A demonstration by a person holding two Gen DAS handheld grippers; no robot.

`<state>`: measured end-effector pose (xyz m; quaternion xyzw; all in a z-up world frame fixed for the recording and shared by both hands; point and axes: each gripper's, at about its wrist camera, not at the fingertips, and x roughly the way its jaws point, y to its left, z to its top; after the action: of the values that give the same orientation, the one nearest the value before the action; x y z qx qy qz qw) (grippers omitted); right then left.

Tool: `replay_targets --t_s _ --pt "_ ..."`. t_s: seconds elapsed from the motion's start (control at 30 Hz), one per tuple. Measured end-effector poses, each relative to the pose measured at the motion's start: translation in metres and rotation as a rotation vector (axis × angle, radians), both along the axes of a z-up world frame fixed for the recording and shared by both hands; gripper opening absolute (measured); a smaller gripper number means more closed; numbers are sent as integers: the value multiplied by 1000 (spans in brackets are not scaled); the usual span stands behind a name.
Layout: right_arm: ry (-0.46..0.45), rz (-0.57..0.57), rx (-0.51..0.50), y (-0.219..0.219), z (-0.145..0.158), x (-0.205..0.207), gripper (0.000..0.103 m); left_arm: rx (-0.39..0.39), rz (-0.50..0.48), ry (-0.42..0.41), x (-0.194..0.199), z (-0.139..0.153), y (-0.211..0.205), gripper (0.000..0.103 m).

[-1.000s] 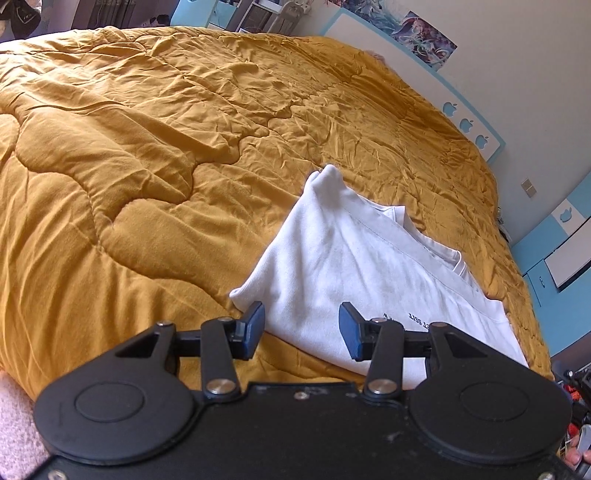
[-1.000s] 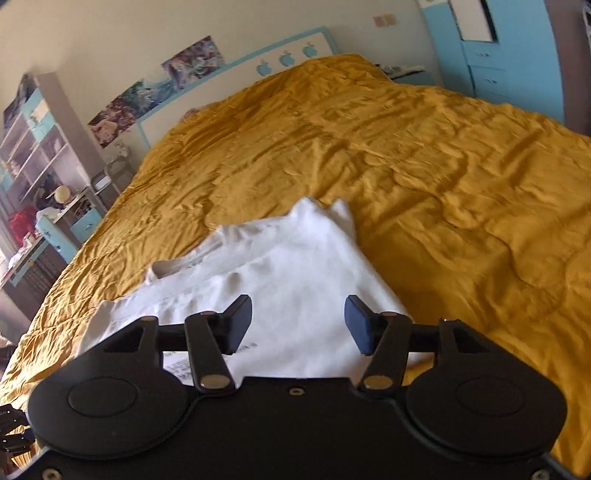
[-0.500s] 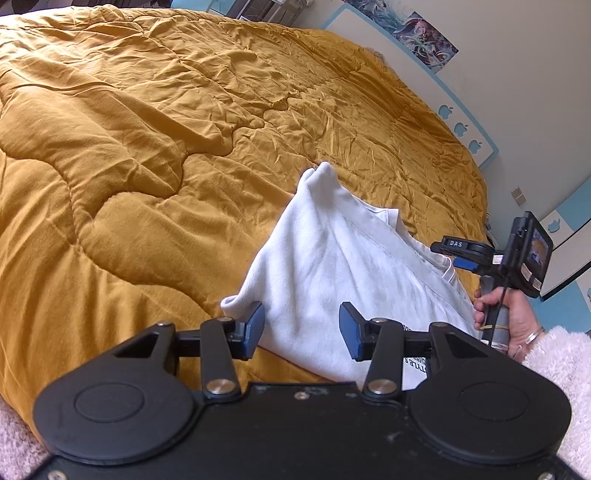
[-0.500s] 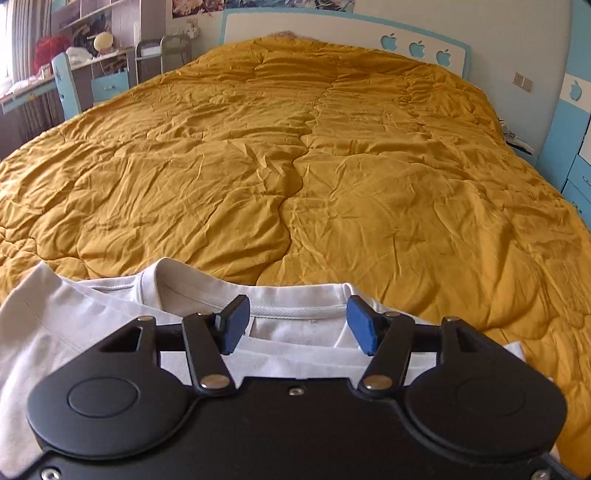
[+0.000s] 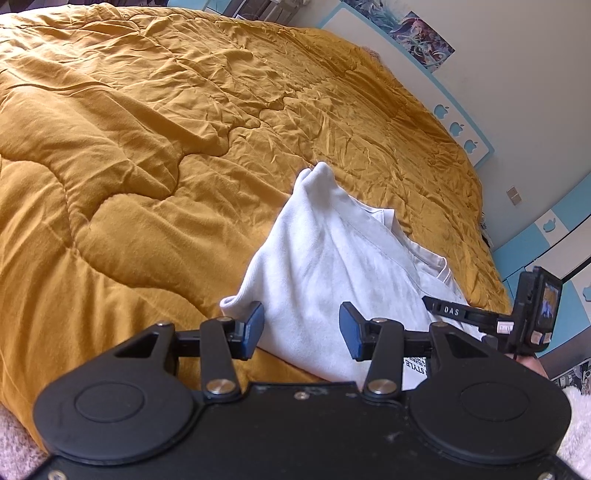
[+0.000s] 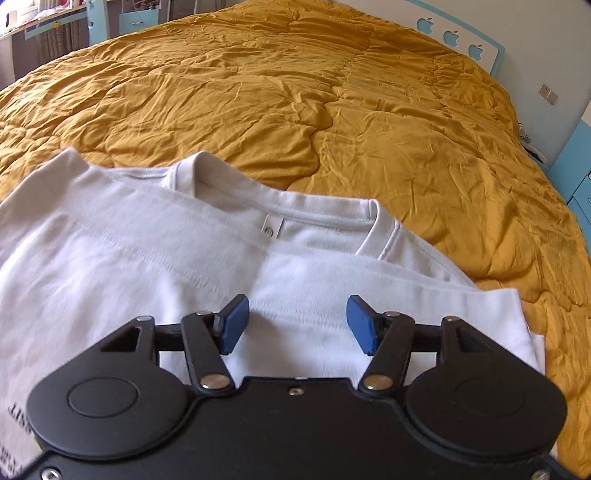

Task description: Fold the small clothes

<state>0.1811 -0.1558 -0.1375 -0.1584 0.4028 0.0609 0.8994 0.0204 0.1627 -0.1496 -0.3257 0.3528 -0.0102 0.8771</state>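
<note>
A white T-shirt lies partly folded on the mustard quilt, collar away from me, some black print near its lower edge. My left gripper is open and empty, hovering over the shirt's left side by a folded corner. In the right wrist view the shirt fills the foreground, with its collar and tag ahead. My right gripper is open and empty just above a hem seam. The right gripper's body also shows in the left wrist view.
The quilt covers a large bed. A white headboard with blue apple shapes stands at the far end. Blue drawers are on the right; a desk and shelves at far left.
The right gripper swung round to face the collar and moved low over the shirt. The left gripper crept nearer the shirt's left edge. Both stayed open.
</note>
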Motion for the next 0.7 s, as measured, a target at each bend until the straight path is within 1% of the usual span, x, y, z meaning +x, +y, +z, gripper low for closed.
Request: replay_targets --t_s 0.13,0.27,0.4,0.47,0.53,0.7 --pt "-15 46 -37 0 4 -55 60 -3 -4 -4 -5 2 1 48" --pt "4 40 18 -8 13 -99 60 -3 -11 -10 -12 5 2 48" --pt "18 34 46 -11 20 -138 60 6 -15 -26 -21 12 3 48" --pt "18 34 56 -12 23 -154 60 7 -13 -33 -25 14 5 48" --pt "45 35 81 -13 24 -168 60 9 -4 -35 -27 15 8 48" --pt "57 31 84 -10 29 -182 60 9 36 -45 -33 20 23 48"
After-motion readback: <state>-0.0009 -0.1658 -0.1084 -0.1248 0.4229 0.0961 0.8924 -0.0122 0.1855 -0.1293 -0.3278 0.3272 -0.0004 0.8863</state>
